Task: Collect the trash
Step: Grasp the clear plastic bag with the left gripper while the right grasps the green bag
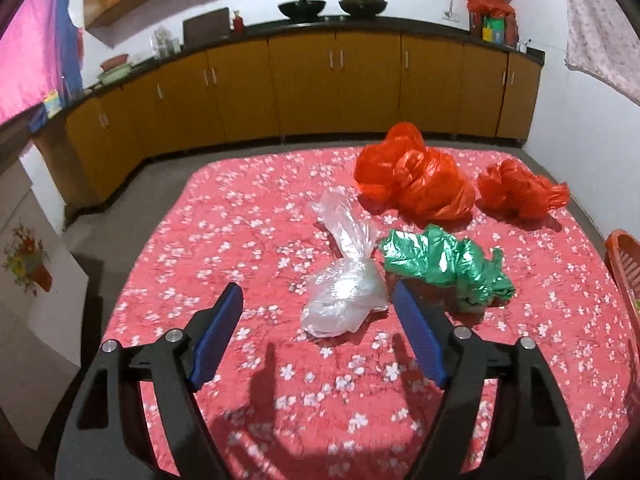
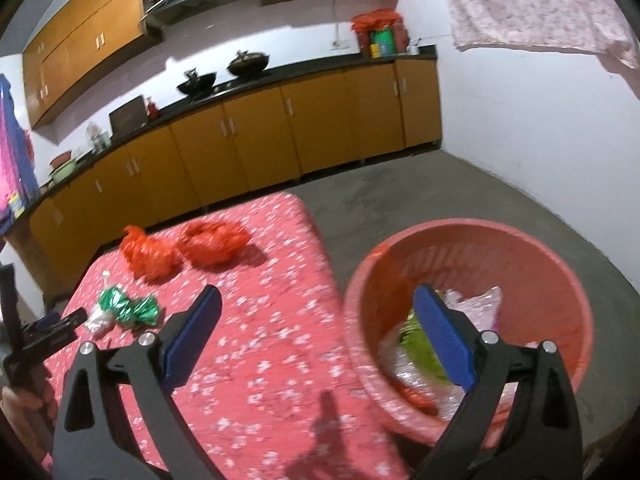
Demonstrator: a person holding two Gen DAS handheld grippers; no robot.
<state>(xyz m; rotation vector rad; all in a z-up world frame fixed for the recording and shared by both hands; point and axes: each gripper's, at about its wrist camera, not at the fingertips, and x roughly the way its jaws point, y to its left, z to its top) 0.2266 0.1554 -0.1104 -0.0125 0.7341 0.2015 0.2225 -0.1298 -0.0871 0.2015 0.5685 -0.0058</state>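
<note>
In the left wrist view a clear plastic bag (image 1: 346,296) lies on the red floral table (image 1: 248,240), just ahead of my open left gripper (image 1: 318,294). A green bag (image 1: 444,266) lies to its right, with two orange bags (image 1: 412,176) (image 1: 520,190) farther back. In the right wrist view my right gripper (image 2: 318,298) is open and empty above the table's right edge, beside a pink basket (image 2: 560,272) holding several pieces of trash (image 2: 472,304). The green bag (image 2: 128,306), the orange bags (image 2: 150,254) and my left gripper (image 2: 60,322) show at the left.
The basket's rim (image 1: 624,264) shows at the table's right edge. Yellow kitchen cabinets (image 1: 340,84) run along the back wall beyond a strip of grey floor (image 2: 420,188). Cloths hang on the right wall (image 2: 532,4).
</note>
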